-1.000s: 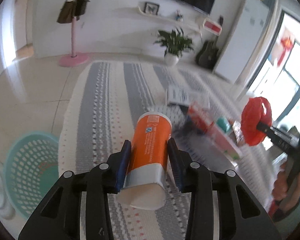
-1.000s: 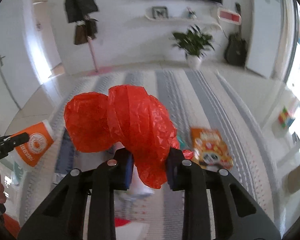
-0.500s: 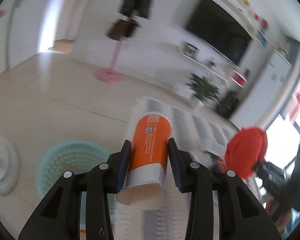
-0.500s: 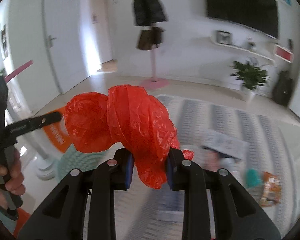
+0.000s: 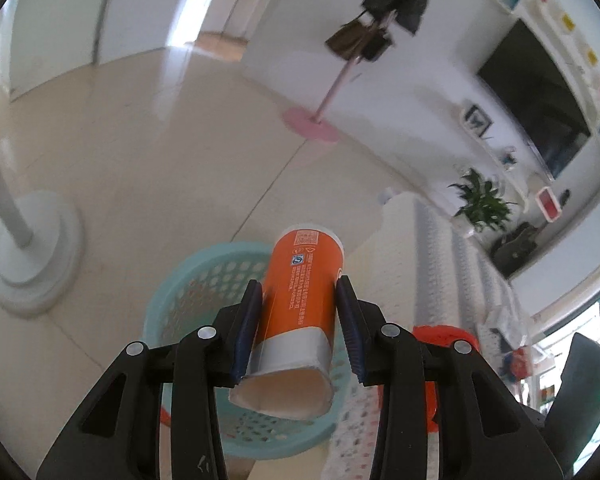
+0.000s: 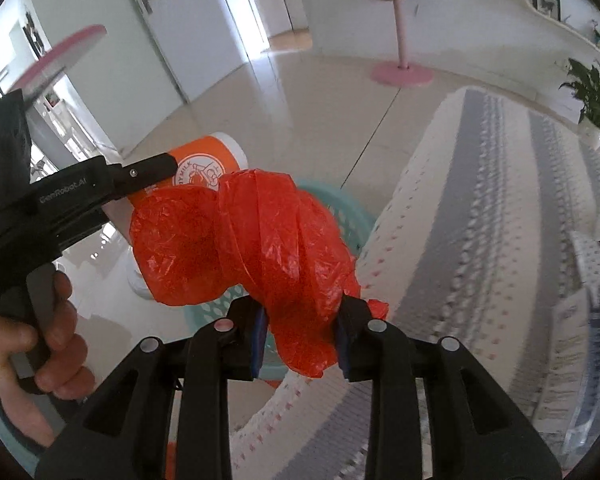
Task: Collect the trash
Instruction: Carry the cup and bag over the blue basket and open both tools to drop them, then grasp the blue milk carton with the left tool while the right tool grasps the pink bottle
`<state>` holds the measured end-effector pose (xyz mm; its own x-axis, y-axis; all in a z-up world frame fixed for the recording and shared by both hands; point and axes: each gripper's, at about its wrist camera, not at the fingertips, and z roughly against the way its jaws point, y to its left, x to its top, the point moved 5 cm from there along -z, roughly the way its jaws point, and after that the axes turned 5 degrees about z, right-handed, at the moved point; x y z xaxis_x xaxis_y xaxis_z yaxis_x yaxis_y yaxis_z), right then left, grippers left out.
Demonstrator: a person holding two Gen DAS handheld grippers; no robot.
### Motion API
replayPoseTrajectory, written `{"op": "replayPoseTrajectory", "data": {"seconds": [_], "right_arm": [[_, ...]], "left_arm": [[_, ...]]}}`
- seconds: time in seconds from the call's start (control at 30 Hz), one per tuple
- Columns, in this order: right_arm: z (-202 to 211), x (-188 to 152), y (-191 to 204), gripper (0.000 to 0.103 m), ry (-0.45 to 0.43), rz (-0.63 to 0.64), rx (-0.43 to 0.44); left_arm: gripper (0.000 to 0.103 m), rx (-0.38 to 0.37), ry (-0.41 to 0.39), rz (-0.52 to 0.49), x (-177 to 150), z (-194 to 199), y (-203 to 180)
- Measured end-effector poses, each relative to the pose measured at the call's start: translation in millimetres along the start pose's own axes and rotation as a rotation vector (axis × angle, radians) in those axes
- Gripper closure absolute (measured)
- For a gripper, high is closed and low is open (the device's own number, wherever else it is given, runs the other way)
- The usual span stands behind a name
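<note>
Around me: glossy beige tiled floor (image 5: 148,128), a grey-and-white striped woven rug (image 6: 500,240), a pink-based coat stand (image 6: 400,68), a black wall-mounted television (image 5: 536,96), a leafy green potted plant (image 5: 482,200).

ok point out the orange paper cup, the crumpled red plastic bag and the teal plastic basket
orange paper cup (image 5: 300,292), left wrist view, printed side wall
crumpled red plastic bag (image 6: 268,240), right wrist view, middle folds
teal plastic basket (image 5: 204,276), left wrist view, perforated inner wall

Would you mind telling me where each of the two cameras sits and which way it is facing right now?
Left wrist: on the left gripper, looking down along its fingers at the orange cup it grips, over the teal basket; no body shows.
Right wrist: on the right gripper, looking down past the red plastic bag it grips; the left hand shows.
Shared: cup, bag, basket, striped rug, pink coat stand.
</note>
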<state>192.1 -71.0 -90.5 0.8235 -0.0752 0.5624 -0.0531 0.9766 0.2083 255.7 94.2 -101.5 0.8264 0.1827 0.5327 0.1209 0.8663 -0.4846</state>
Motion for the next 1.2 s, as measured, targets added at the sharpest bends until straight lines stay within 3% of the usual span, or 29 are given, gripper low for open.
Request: {"op": "replayPoseTrajectory", "data": {"seconds": [0.17, 0.33, 0.7, 0.8, 0.93, 1.2], "right_arm": [[-23.9, -8.1, -1.8, 0.075, 0.058, -0.014, 0.007], [-31.9, -1.8, -9.9, 0.047, 0.060, -0.016, -0.002], [-16.3, -9.4, -23.1, 0.047, 0.030, -0.054, -0.010], [2.4, -8.9, -24.7, 0.047, -0.007, -0.060, -0.022], [45.3, -7.9, -32.2, 0.047, -0.092, -0.064, -0.044], [154.1, -23.1, -78.2, 0.047, -0.261, -0.104, -0.177]], "left_arm": [[0.063, 0.015, 0.026, 0.020, -2.9, -6.1, 20.9], [0.059, 0.011, 0.028, 0.041, -1.7, -5.9, 26.7], [0.057, -0.010, -0.009, -0.016, -2.3, 4.6, 12.2], [0.057, -0.032, -0.024, -0.053, -5.2, 13.7, 0.2], [0.050, -0.064, -0.048, -0.124, -14.7, 30.7, -27.7], [0.039, -0.243, -0.013, -0.257, -64.1, 57.3, -124.1]]}}
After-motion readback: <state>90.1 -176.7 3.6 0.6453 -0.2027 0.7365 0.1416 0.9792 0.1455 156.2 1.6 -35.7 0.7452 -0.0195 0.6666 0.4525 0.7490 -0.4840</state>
